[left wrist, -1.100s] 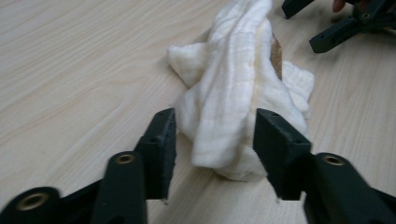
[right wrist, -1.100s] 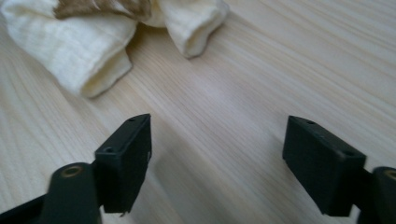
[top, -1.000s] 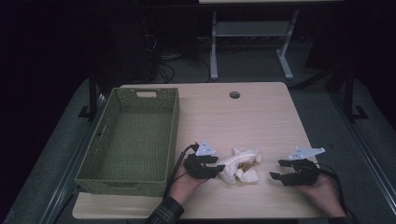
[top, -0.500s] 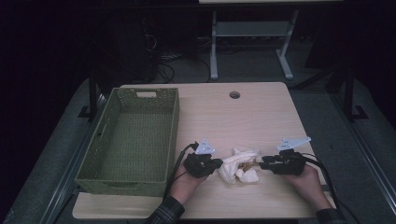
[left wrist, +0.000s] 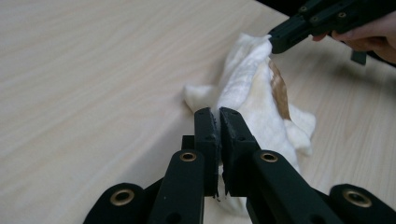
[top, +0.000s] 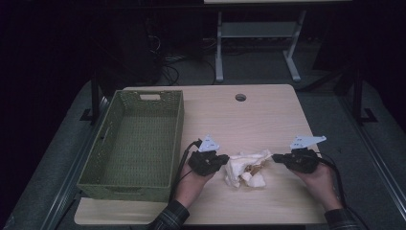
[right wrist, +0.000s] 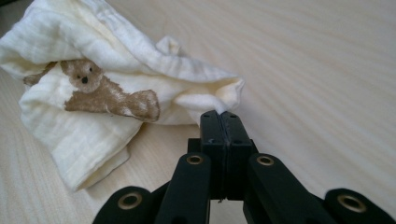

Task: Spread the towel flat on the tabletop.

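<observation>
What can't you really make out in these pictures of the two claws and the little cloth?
- The cloth: its full shape and its bear print stay hidden in its own crumpled folds, in all three views.
- The left claw: its jaws hide the cloth edge between them, left gripper view.
- The right claw: the cloth corner disappears between the shut jaws, right gripper view.
- The basket: its weave is too small and dim, high view.

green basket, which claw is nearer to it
Left. The left claw is just off the green basket's right wall, shut on the near-side edge of the cream cloth. The right claw sits beyond the cloth, shut on its far corner.
</observation>
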`<state>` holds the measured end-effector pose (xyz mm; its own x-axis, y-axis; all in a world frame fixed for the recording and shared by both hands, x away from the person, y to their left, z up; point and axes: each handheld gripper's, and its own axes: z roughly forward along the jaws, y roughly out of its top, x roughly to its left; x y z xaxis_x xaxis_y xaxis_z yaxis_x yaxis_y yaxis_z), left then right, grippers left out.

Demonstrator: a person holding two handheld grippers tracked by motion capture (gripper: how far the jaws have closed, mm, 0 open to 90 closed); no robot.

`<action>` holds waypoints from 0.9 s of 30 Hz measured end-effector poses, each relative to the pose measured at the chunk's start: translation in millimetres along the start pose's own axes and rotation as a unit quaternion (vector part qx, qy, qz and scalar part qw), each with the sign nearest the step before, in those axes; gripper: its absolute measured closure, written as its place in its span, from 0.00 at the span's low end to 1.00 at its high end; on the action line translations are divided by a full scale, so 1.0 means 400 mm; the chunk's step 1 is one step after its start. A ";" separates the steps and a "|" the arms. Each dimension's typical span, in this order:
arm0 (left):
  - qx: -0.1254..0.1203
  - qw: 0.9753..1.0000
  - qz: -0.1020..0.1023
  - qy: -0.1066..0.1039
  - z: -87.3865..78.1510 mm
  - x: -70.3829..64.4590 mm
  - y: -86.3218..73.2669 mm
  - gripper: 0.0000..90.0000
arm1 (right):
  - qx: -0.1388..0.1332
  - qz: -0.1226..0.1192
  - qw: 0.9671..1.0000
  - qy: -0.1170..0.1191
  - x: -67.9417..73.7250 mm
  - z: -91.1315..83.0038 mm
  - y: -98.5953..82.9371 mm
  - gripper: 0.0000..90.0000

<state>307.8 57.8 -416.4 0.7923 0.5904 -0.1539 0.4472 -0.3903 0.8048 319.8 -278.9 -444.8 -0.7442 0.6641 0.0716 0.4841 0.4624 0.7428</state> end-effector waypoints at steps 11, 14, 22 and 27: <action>-0.014 0.999 -0.017 0.049 0.006 0.047 0.064 0.96 | -0.030 0.001 0.999 -0.029 -0.050 -0.059 0.039 1.00; -0.006 0.997 -0.020 0.070 0.027 0.065 0.075 0.95 | -0.022 0.000 0.999 -0.031 -0.064 -0.050 0.049 0.99; -0.008 0.993 -0.044 0.106 0.075 0.111 0.101 0.95 | -0.006 0.007 0.999 -0.046 -0.117 -0.006 0.073 0.99; 0.002 0.992 -0.056 0.115 0.122 0.148 0.100 0.95 | 0.001 0.009 0.999 -0.052 -0.143 0.026 0.084 0.99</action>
<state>392.8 42.6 -421.2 0.6218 0.7759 -0.1068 0.5295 -0.3159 0.7873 383.4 -295.1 -430.9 -0.6835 0.7298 0.0150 0.4975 0.4507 0.7412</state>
